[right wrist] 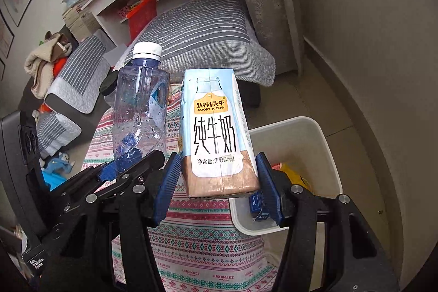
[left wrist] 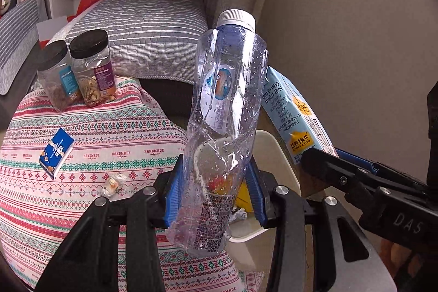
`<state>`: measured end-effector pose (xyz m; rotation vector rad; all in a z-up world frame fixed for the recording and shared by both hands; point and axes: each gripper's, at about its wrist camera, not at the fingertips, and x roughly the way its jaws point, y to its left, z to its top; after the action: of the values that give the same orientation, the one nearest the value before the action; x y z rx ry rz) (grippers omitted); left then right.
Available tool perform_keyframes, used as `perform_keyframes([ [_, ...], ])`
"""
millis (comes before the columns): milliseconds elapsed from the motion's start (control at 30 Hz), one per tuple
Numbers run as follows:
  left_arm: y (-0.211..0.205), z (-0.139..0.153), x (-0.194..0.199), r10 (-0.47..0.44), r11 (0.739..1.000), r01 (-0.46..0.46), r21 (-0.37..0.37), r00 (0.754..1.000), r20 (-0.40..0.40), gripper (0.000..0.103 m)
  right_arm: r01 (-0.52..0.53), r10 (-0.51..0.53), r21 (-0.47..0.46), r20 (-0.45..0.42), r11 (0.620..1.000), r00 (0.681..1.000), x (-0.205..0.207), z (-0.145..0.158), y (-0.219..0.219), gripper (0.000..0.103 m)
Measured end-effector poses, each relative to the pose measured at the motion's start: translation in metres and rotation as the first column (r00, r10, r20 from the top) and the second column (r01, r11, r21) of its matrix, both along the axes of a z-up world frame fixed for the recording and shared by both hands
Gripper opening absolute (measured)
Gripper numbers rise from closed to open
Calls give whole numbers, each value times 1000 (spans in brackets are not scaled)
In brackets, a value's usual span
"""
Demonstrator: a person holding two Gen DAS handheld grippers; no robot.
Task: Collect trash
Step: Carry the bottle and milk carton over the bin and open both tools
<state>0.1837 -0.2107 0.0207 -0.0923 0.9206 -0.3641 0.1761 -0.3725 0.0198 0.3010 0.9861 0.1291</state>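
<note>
Gripping a crushed clear bottle (left wrist: 219, 127) (white cap up), the left gripper (left wrist: 216, 199) clamps its lower body; the right gripper (right wrist: 219, 182) pinches a milk carton (right wrist: 216, 136) beside it, above the white bin (right wrist: 325, 144).

Bottle (left wrist: 219, 111): clear thin plastic, crumpled, glossy, droplet-beaded; white ribbed cap. Milk carton (right wrist: 216, 133): smooth printed paperboard, slight sheen. Bin (right wrist: 325, 144): matt white plastic. Patterned cover (left wrist: 82, 155): woven cloth.
</note>
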Motion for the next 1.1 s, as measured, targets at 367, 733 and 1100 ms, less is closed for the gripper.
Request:
perform_keyframes([
  [367,-34,-57,29,-70,986,42,-161,982,-173,43,74,-76,-17,-101,997,992,11,-26,-31,54],
  [733,-66,-123,53,-115,981,66,-184,956,-269,49,81,-108,-125,-225,989,968,38,-79,-37,54],
  [1100,-27,-140,66,-83,985,38,-166,957,-277,66,145,-164,-92,-247,985,955,38,-86,-47,59],
])
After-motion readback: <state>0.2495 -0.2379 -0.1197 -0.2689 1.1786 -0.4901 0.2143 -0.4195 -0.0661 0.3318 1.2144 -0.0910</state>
